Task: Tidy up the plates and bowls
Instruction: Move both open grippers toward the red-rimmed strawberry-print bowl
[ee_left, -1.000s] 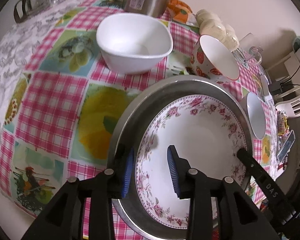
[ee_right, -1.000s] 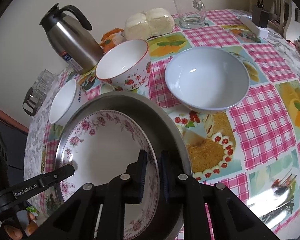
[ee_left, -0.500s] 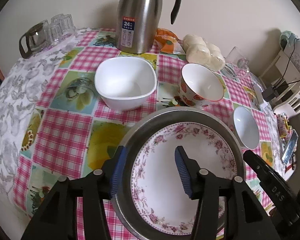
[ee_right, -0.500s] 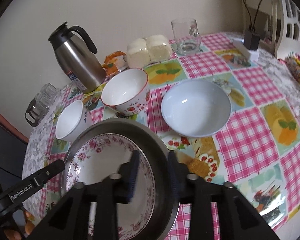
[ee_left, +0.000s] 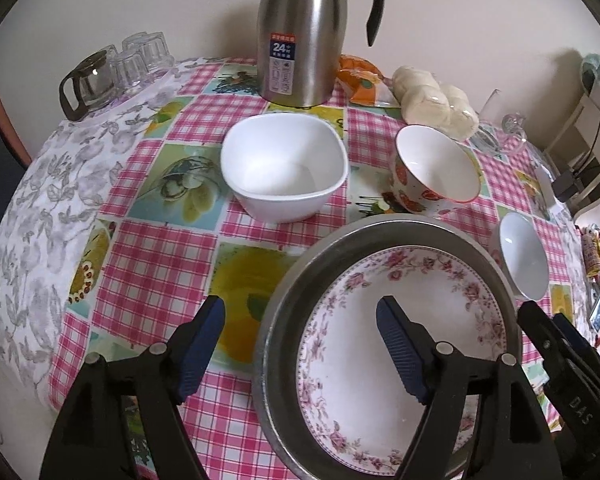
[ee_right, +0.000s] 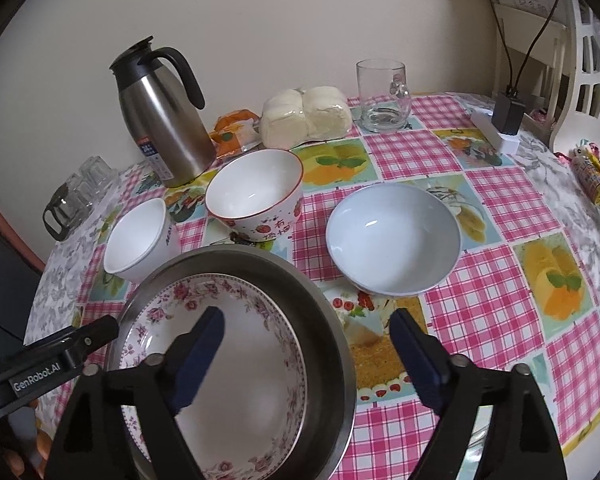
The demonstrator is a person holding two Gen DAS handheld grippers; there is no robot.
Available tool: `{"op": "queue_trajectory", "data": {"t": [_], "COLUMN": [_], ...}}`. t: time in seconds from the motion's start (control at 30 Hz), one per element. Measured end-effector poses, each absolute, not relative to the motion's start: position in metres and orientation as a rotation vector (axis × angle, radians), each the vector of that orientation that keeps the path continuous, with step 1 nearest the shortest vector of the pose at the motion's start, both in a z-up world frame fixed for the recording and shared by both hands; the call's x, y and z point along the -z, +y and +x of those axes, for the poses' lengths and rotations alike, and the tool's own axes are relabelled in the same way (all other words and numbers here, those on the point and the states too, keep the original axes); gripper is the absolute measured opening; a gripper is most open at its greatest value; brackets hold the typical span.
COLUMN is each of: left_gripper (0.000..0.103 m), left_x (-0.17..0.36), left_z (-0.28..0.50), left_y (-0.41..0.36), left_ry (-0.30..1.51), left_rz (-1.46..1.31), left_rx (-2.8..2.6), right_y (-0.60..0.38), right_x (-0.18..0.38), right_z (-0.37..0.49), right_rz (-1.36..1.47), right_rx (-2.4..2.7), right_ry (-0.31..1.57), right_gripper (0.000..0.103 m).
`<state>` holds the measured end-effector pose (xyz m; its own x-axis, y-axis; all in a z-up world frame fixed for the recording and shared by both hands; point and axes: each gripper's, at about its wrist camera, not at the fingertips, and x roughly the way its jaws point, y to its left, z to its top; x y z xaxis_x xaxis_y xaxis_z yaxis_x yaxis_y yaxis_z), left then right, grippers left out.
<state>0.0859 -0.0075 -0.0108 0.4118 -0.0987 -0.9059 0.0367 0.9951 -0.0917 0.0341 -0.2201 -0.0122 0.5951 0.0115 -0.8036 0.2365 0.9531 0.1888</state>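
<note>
On the table: a cloth (ee_left: pixel 156 264) of pink check and fruit-picture squares covers the top, with a grey leaf-print edge at the left side.
Left gripper (ee_left: pixel 300 344): its two blue-padded fingers are spread wide and hold nothing; one finger is over the cloth, the other over the floral plate, with the steel plate's left rim between them.
Right gripper (ee_right: pixel 306 354): also spread wide and holding nothing; one finger is over the floral plate, the other over the cloth, with the steel plate's right rim between them.
Steel plate (ee_left: pixel 288 304): a round metal dish lying flat at the near edge of the table, between the two grippers.
Floral plate (ee_left: pixel 432 280): white with a rim of pink roses, lying inside the steel plate.
Square white bowl (ee_left: pixel 284 166): upright and empty, behind the steel plate toward the left, a strip of cloth between them.
Strawberry bowl (ee_right: pixel 256 194): white with a red rim and strawberry print, upright, just behind the steel plate.
Pale round bowl (ee_right: pixel 394 238): upright and empty, just to the right of the steel plate.
Steel jug (ee_left: pixel 302 32): a tall vacuum flask with a black handle, standing at the back by the wall.
Wrapped buns (ee_right: pixel 306 116): white buns in clear plastic, beside the jug.
Glass mug (ee_right: pixel 382 96): clear, upright, to the right of the buns.
Small glasses (ee_left: pixel 132 60): clustered with a glass pot at the far left corner.
</note>
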Motion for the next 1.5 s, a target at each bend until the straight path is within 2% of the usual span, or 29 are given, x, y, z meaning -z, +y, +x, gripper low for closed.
{"op": "queue_trajectory", "data": {"t": [0.07,0.13,0.17,0.43,0.57,1.5], "left_gripper": [0.080,0.087,0.090,0.091,0.096,0.097], "left_x": [0.012,0.012,0.012,0.012,0.012,-0.014], "left_z": [0.086,0.086,0.086,0.086,0.087,0.140], "left_y": [-0.007,-0.006,-0.006,-0.005,-0.003,-0.029], "left_ry": [1.145,1.141,1.138,1.121,1.108,1.032], "left_rz": [-0.055,-0.049,-0.048,-0.039,-0.041,-0.192], "left_rx": [0.075,0.066,0.064,0.038,0.008,0.083], "right_y": [-0.220,-0.219,-0.219,-0.219,-0.221,-0.231], "right_x": [0.013,0.013,0.013,0.015,0.014,0.011], "right_z": [0.034,0.035,0.035,0.035,0.035,0.051], "right_rz": [0.287,0.280,0.277,0.265,0.251,0.269], "right_rx": [0.132,0.130,0.129,0.141,0.166,0.204], "right_ry": [0.929,0.928,0.927,0.925,0.916,0.841], "right_gripper": [0.096,0.102,0.102,0.103,0.103,0.103]}}
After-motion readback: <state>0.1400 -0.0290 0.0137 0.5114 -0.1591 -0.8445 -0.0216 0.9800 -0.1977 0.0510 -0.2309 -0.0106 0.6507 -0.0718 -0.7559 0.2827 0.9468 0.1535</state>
